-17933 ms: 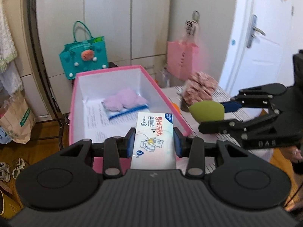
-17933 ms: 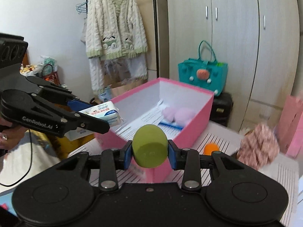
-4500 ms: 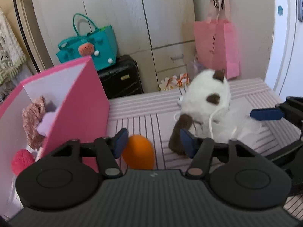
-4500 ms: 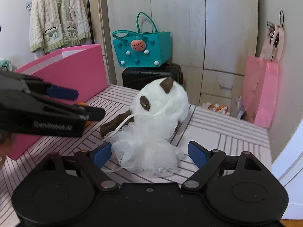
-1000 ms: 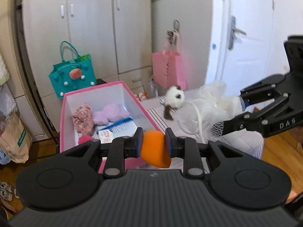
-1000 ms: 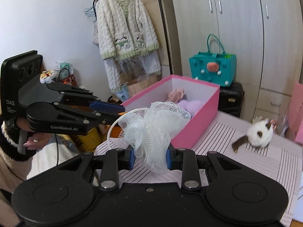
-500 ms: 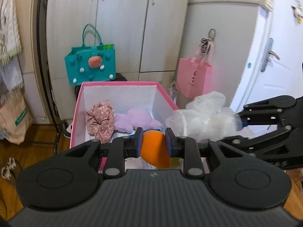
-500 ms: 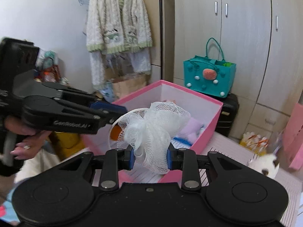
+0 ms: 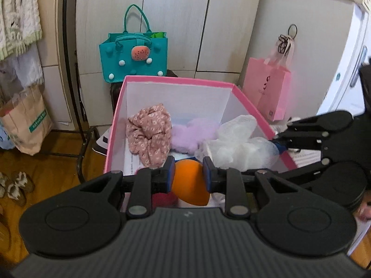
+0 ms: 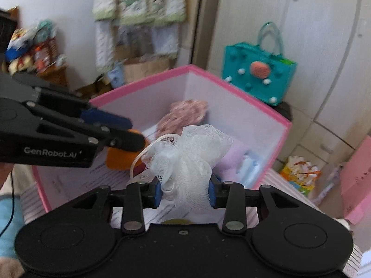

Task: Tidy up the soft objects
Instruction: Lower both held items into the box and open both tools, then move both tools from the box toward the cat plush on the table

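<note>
**Two drops over one box: snag and bounce risks**

The pink box [image 9: 176, 82] sits at the table edge with both tools over its open top. It already holds a floral fabric bundle [image 9: 148, 136] and a lilac plush piece [image 9: 190, 134], so free floor is limited at the near end.

The right gripper [image 10: 184, 191] has just been opening, yet the white mesh pouf [image 10: 185, 153] is still between its jaws, the netting bulging against both pads, over the box's near right side. Likely fault: mesh or its cord loop [image 10: 148, 148] catches on a finger and is dragged back out on withdrawal.

The left gripper [image 9: 188, 172] is clenched on the orange sponge [image 9: 191, 185], held above the box's near end. Likely fault: released from this height it lands on the crowded contents, bounces or rolls over the near wall. The two tools are near each other; a clash could jolt either item loose
</note>
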`<state>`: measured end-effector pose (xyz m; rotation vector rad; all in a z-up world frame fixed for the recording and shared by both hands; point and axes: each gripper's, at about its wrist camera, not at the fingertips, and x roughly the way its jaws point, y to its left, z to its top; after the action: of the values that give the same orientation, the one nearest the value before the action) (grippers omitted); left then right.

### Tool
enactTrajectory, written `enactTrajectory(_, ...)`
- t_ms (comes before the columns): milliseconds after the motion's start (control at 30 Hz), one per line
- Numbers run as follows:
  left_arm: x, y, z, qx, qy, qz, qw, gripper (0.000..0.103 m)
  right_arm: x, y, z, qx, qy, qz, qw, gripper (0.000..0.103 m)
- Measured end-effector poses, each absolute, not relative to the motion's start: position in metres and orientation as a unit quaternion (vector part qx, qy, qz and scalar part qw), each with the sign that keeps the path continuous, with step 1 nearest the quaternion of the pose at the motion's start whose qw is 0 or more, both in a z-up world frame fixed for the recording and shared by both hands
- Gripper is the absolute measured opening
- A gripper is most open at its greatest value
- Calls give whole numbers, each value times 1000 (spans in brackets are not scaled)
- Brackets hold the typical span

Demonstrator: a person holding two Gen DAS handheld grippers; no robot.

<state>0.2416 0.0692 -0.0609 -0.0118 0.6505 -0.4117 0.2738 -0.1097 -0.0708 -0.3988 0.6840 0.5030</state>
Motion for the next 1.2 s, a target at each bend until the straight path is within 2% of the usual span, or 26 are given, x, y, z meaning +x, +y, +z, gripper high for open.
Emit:
enactTrajectory(100, 239, 70, -63, 8, 318, -197, 927, 26, 273, -103, -74, -205, 321, 235, 894, 45)
enactTrajectory(233, 238, 72, -63, 15, 318, -176, 931, 29, 274, -102, -74, -199, 320, 232, 897, 59)
enactTrajectory(300, 233, 70, -59, 29, 314, -182, 931, 30, 273, -106, -72, -187, 317, 233, 900, 62)
enactTrajectory(367, 228, 68, -56, 39, 307, -184, 933, 37, 273, -110, -69, -172, 312, 231, 905, 66)
enactTrajectory(733, 193, 75, -30, 36, 283, -177, 942, 62, 226, -149, -43, -80, 292, 253, 919, 67)
enactTrajectory(1200, 131, 74, 8, 63, 280, -206, 935, 77, 132, -165, -14, -63, 278, 289, 914, 67)
